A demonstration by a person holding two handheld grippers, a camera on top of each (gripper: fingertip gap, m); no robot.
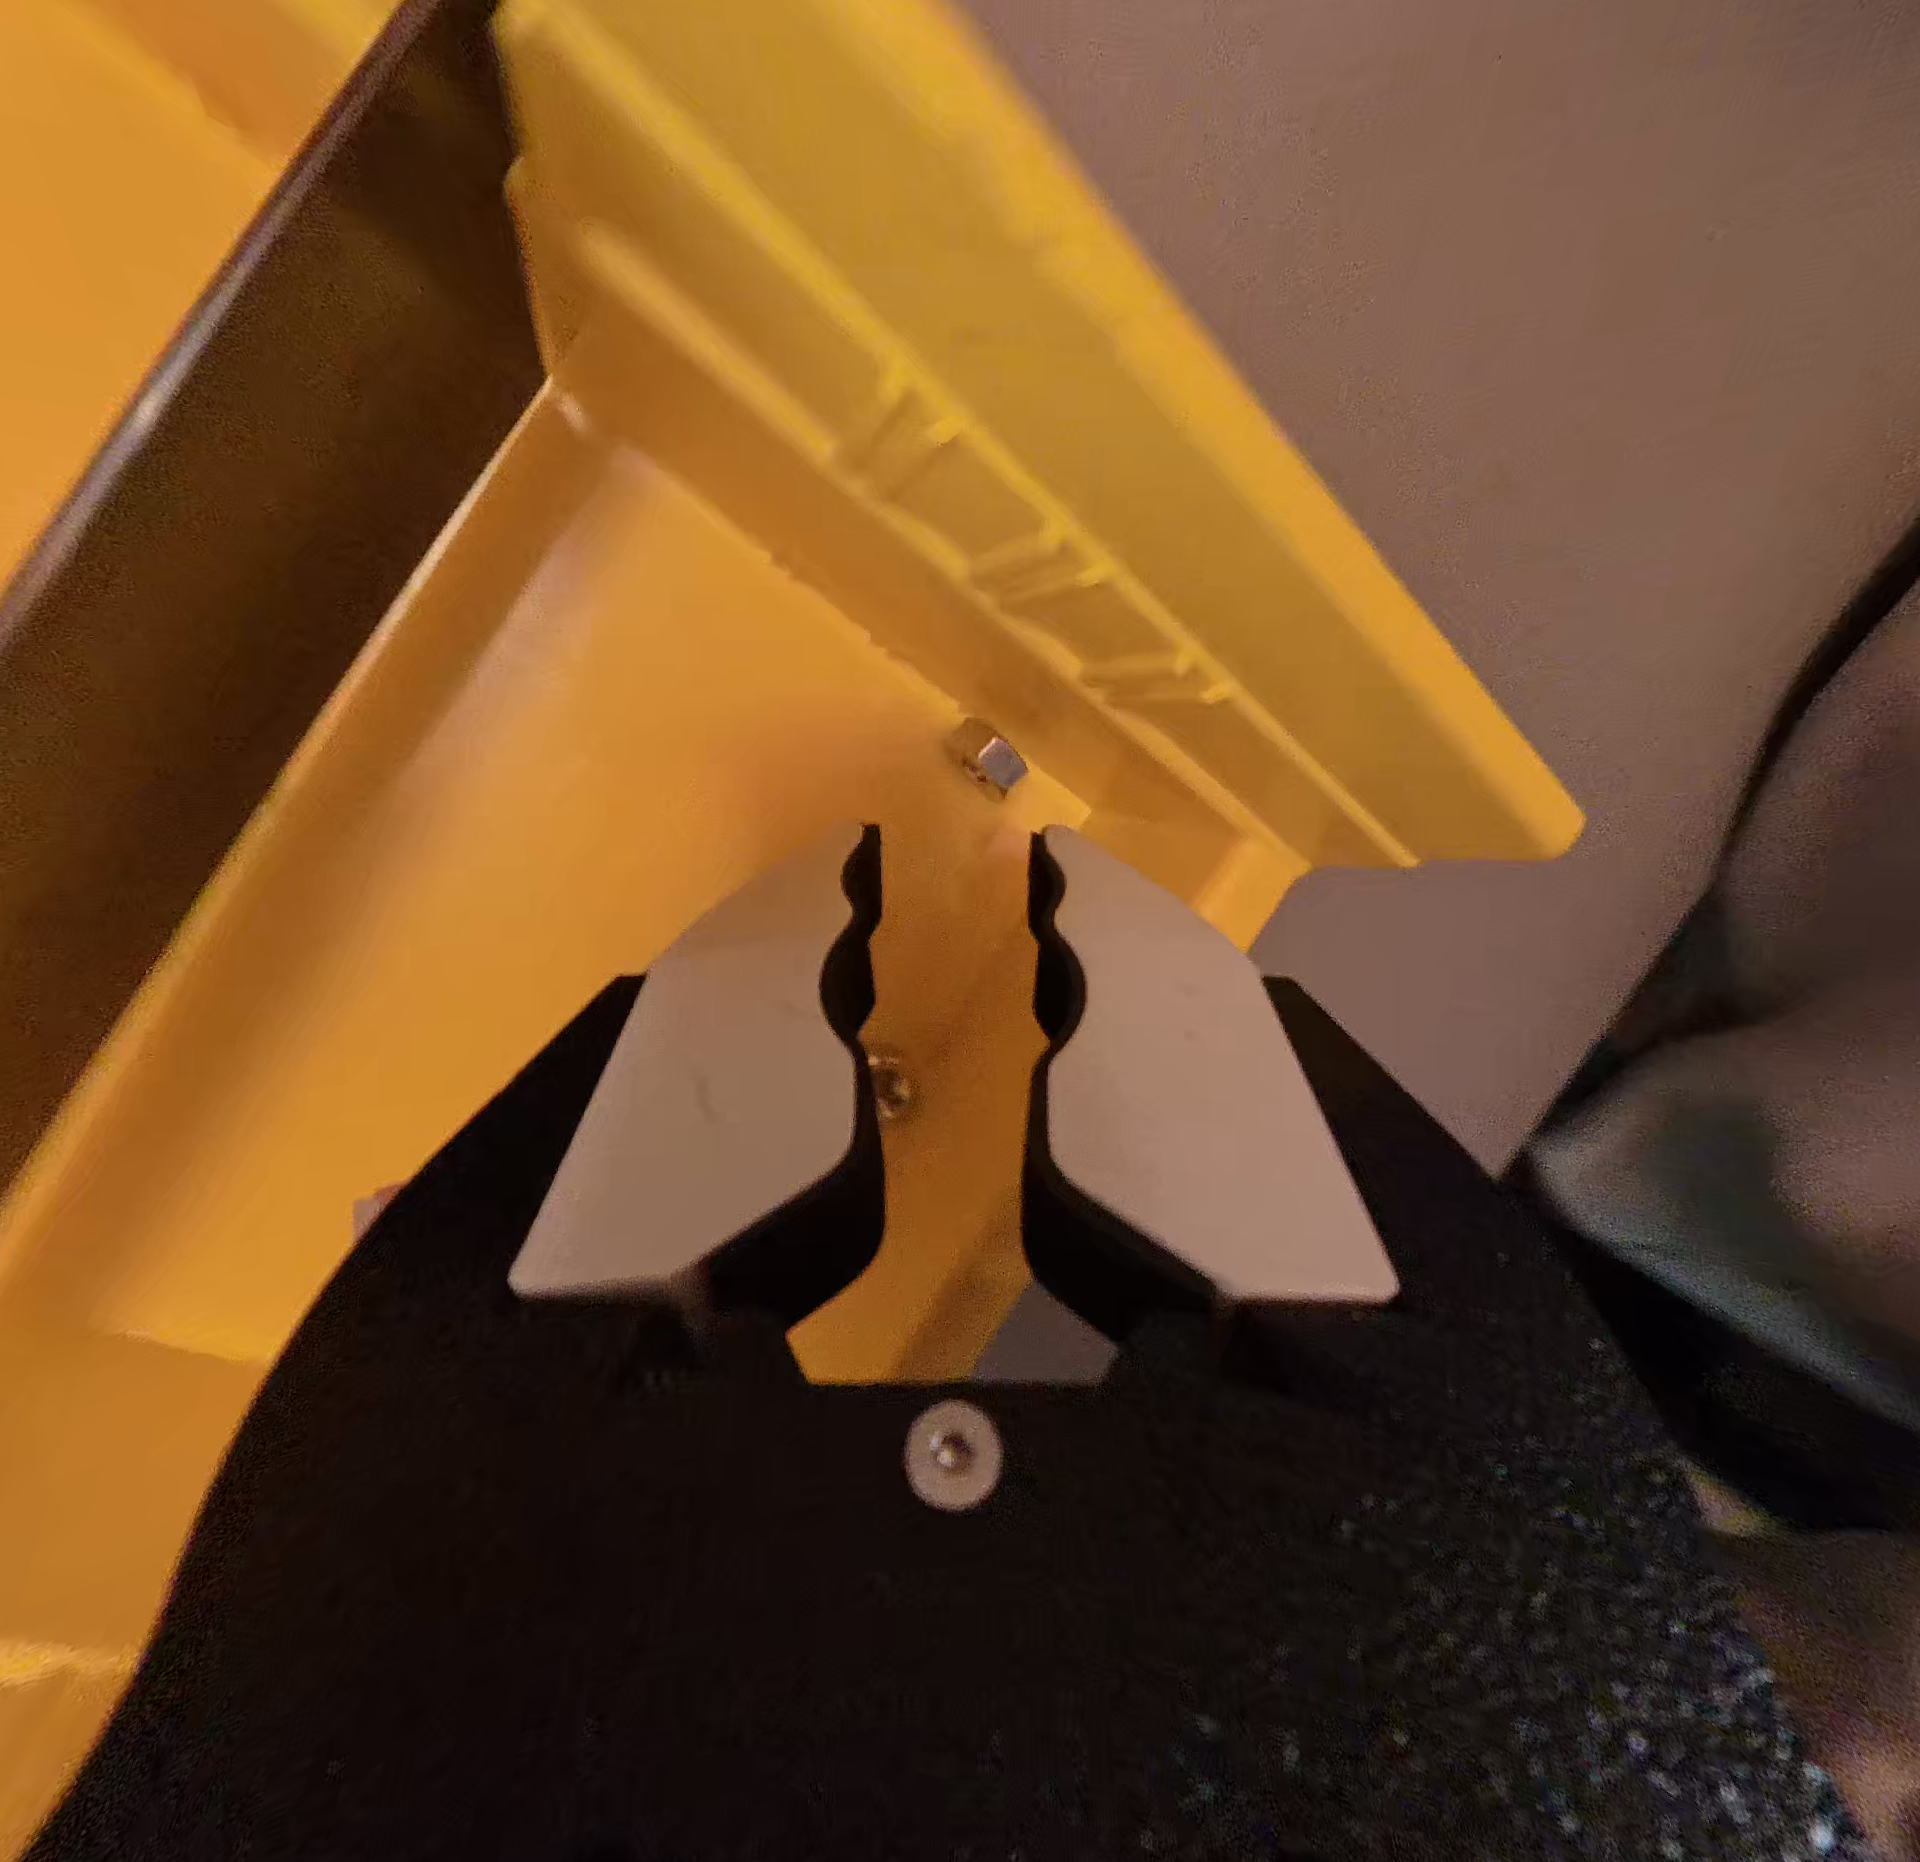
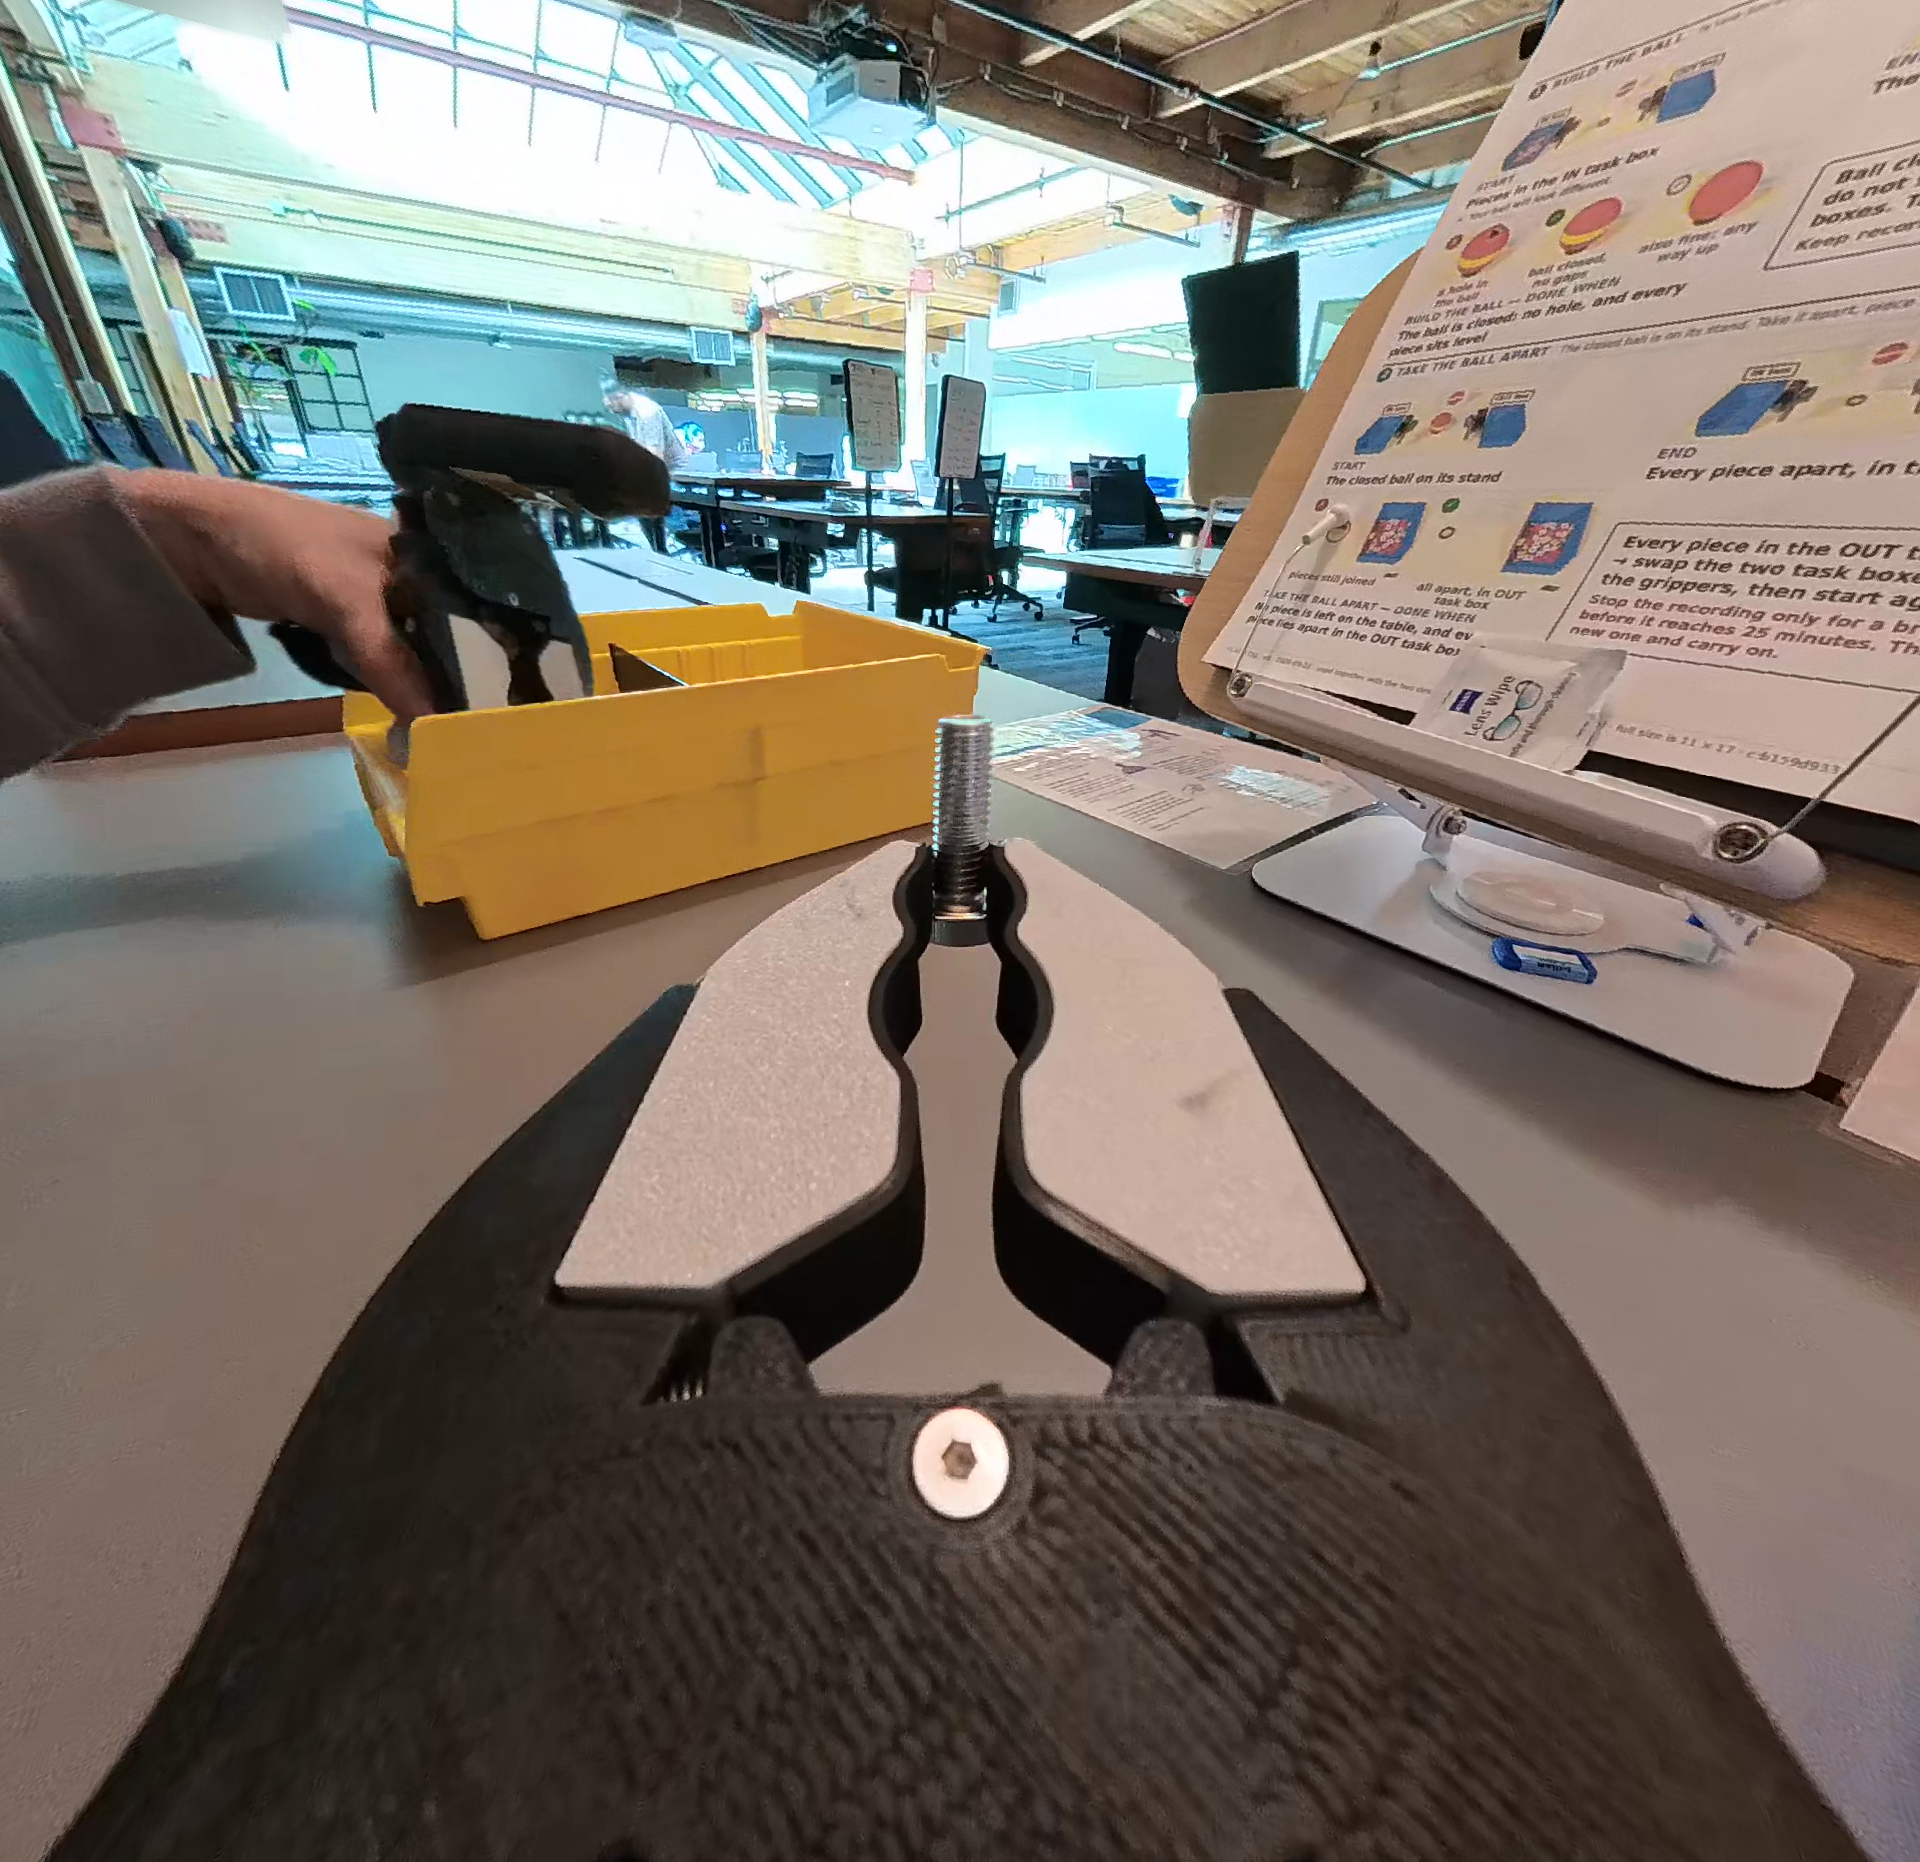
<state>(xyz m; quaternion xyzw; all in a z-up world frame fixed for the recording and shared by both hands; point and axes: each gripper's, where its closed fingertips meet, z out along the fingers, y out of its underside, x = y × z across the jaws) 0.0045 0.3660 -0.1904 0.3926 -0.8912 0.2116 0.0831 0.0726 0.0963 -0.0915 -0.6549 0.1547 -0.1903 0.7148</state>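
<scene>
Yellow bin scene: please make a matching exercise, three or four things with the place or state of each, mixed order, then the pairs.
1. bolt
2. left tongs
3. small metal nut
4. blue clip

a. on the white stand base
b. open, over the bin floor
c. upright, clamped in the right tongs
d. lying inside the yellow bin

Pairs: 1-c, 2-b, 3-d, 4-a

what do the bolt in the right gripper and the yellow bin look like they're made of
Bolt: likely steel with a bright zinc-like finish; silvery, glinting threads. It is clamped upright in the right gripper.
Yellow bin: apparently moulded plastic, smooth and semi-matte; uniform colour, with ribs under the rim in the left wrist view.
</scene>
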